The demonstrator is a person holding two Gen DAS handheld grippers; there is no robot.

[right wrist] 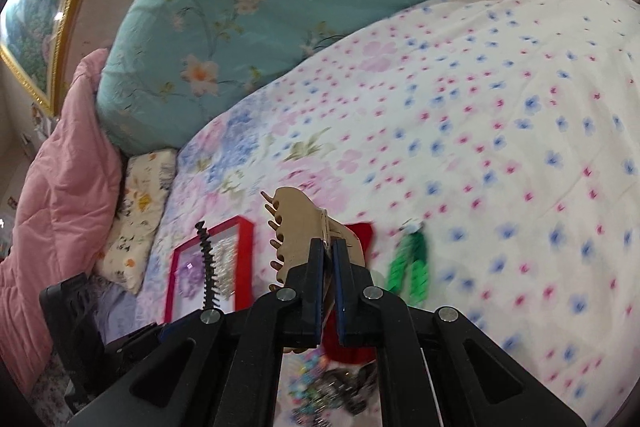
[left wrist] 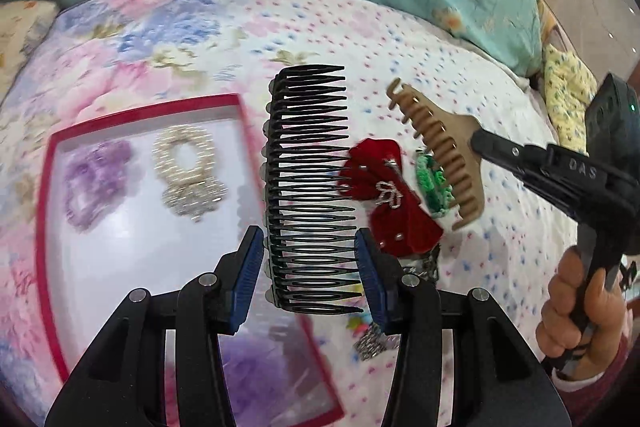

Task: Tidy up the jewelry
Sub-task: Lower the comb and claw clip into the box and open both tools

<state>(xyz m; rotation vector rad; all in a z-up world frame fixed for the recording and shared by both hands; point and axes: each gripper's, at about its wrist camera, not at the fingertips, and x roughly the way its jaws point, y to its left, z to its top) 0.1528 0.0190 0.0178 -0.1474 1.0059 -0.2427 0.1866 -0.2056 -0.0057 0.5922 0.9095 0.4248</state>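
I have the black comb (left wrist: 308, 187), light, stiff and thin-toothed, clamped across its width in my part-open left gripper (left wrist: 308, 279), lifted over the right edge of the red tray (left wrist: 44, 211). My right gripper (right wrist: 327, 287) is pinched tight on the tan claw clip's (right wrist: 296, 227) flat handle; its smooth plastic may slip. The red bow (left wrist: 384, 195) and green piece (left wrist: 432, 187) lie beneath on the bedspread (left wrist: 400, 39), and the pearl ring (left wrist: 184, 155) and purple flower (left wrist: 94, 183) take up the tray's far end.

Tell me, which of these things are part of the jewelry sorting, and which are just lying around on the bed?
Part of the job: black comb in left gripper; tan claw clip in right gripper; red tray; pearl scrunchie; red bow.

Lying about: teal quilt; pink blanket; small pillow.
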